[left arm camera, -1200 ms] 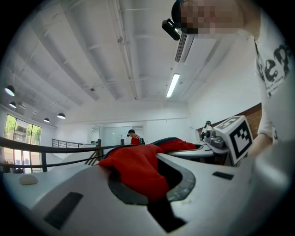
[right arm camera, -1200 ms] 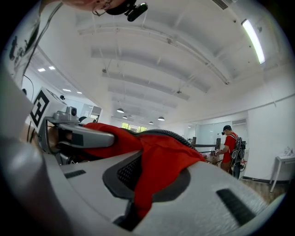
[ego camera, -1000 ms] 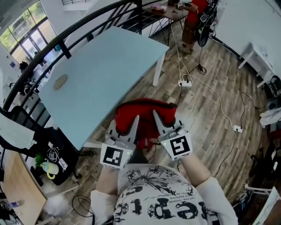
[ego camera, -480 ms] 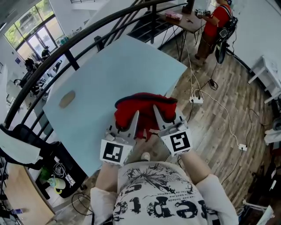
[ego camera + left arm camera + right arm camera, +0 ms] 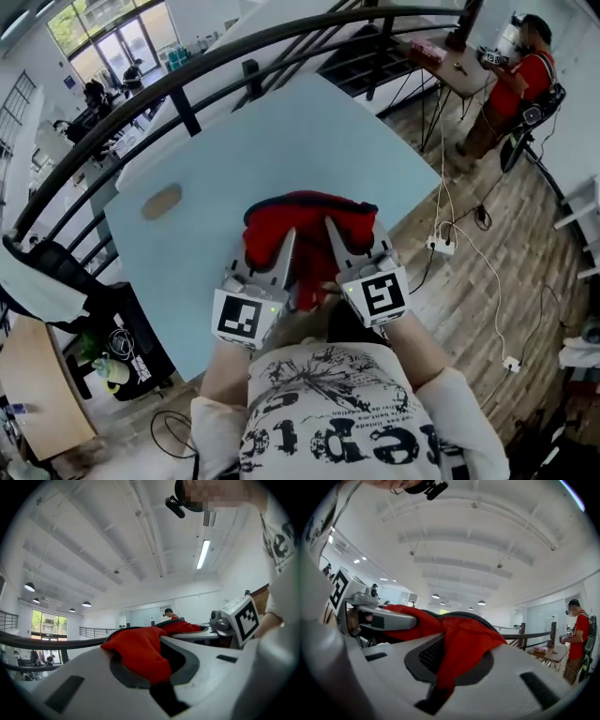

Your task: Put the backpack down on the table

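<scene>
Seemingly soft, limp and light: red backpack (image 5: 305, 217) hangs over table (image 5: 234, 150); left gripper (image 5: 281, 262) and right gripper (image 5: 343, 255) each pinch fabric at its six-o'clock edge.

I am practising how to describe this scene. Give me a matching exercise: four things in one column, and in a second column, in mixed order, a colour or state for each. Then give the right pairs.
Things
1. backpack
2. table
3. oval disc
4. left tool

Colours or states
a. light blue
b. closed on fabric
c. tan, lying on the tabletop
d. red

Right pairs: 1-d; 2-a; 3-c; 4-b
</scene>
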Motion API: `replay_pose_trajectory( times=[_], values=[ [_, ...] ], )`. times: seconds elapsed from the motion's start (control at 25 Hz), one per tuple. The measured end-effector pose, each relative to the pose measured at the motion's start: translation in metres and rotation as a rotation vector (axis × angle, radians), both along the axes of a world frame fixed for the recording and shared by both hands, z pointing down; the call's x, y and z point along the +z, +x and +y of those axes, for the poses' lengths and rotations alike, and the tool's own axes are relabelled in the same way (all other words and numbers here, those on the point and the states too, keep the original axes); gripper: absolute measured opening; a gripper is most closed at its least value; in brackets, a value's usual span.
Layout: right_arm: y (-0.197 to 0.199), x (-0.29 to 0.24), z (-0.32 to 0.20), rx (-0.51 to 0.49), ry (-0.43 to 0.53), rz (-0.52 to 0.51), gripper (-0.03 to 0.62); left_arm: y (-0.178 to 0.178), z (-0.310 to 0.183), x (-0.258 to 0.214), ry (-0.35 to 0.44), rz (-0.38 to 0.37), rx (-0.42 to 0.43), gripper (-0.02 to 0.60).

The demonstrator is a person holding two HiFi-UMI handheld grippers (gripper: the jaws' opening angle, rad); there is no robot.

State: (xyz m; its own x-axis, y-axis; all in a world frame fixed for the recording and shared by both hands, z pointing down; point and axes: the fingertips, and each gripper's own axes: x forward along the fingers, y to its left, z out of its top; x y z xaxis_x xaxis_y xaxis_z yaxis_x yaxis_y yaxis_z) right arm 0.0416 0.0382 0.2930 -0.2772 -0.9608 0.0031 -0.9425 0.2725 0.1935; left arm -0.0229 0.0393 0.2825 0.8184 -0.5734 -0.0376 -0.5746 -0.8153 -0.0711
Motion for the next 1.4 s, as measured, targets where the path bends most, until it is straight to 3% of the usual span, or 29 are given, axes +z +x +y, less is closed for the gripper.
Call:
replay_pose_trajectory(
  times=[0.76,0.88,1.12,1.4],
  values=[
    [-0.021,0.007,-0.253,-0.514,-0.022,-0.01,0.02,-0.014,-0.221,0.008,0.004,-0.036,-0.514,0.031],
    [-0.024,0.009,-0.296,-0.558,-0.019,-0.002,0.02,-0.016,-0.265,0.004,0.031,-0.012,-0.568,0.031],
    [-0.033,0.019,-0.368,-0.626,-0.013,0.002,0.02,-0.023,-0.332,0.02,0.006,-0.009,-0.627,0.031],
    [-0.048,0.028,-0.441,-0.631,-0.014,0.008,0.02,-0.038,-0.405,0.029,0.029,0.017,-0.667,0.031]
  ],
)
